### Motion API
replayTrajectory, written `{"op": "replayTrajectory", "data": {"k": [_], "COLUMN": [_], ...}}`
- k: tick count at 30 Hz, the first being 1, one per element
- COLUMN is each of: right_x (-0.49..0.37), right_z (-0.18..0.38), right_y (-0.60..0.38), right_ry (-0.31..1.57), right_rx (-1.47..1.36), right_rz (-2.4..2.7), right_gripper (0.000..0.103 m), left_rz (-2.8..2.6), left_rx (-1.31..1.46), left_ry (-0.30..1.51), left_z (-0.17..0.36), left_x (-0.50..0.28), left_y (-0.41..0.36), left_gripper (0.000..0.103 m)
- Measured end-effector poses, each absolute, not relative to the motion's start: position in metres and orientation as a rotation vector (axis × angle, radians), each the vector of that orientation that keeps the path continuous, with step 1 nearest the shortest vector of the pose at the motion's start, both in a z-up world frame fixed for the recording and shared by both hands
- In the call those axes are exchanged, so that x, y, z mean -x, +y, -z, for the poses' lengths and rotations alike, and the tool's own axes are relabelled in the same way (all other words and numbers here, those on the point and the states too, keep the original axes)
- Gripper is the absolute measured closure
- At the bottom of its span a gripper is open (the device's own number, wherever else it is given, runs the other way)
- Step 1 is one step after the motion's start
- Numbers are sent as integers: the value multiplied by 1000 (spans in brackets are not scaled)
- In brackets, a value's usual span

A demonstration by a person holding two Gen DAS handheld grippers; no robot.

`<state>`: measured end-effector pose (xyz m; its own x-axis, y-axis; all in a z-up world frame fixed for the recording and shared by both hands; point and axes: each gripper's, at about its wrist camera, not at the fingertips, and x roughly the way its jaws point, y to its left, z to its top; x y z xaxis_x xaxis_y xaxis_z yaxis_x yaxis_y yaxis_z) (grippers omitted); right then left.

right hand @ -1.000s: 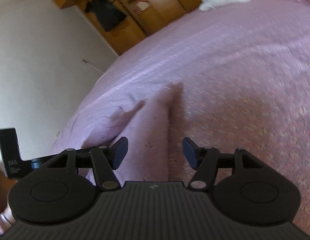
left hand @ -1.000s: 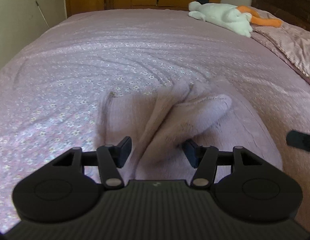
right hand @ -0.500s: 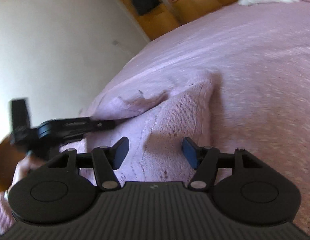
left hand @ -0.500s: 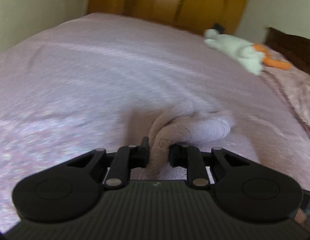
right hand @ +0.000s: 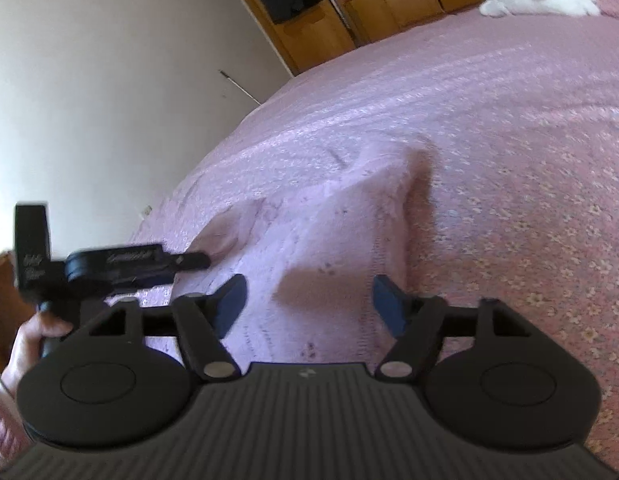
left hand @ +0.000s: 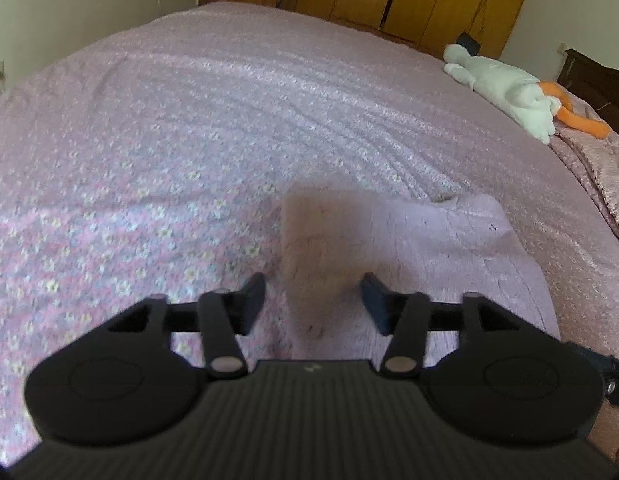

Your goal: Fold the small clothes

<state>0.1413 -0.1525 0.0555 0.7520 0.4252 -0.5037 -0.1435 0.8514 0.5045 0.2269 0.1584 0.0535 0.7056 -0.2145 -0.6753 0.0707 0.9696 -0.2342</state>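
Garment [left hand: 409, 248]: pale pink knit, flat on bedspread [left hand: 189, 120], just ahead of & under both tools; long axis runs away fwd. L gripper [left hand: 312, 296] at its left edge, R gripper [right hand: 307, 300] over its middle. Both part-open, holding nothing. Vs. half-sec back: L had pinched a fold, jaws since reopened, cloth dropped flat; R jaws widened too.

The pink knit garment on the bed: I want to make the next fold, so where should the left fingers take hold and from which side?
Probably grip the pink knit garment at its near left edge, where the fabric stands up off the bedspread. Come from the near side, low, so one of the fingers slides under it. The rest lies flat, with little to pinch.
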Motion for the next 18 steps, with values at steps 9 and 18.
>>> {"op": "replayTrajectory", "data": {"k": [9, 18], "right_x": [-165, -180], "right_z": [-15, -12], "right_y": [-167, -161], "right_ry": [793, 824], "right_rx": [-654, -716], "right_rz": [-395, -403], "right_gripper": [18, 39], "left_rz": [262, 360], "left_rx": [279, 587], "left_ry": [906, 947], "left_z": [-36, -4], "left_x": [-198, -203], "left_y": [161, 178], "left_gripper": [37, 49]}}
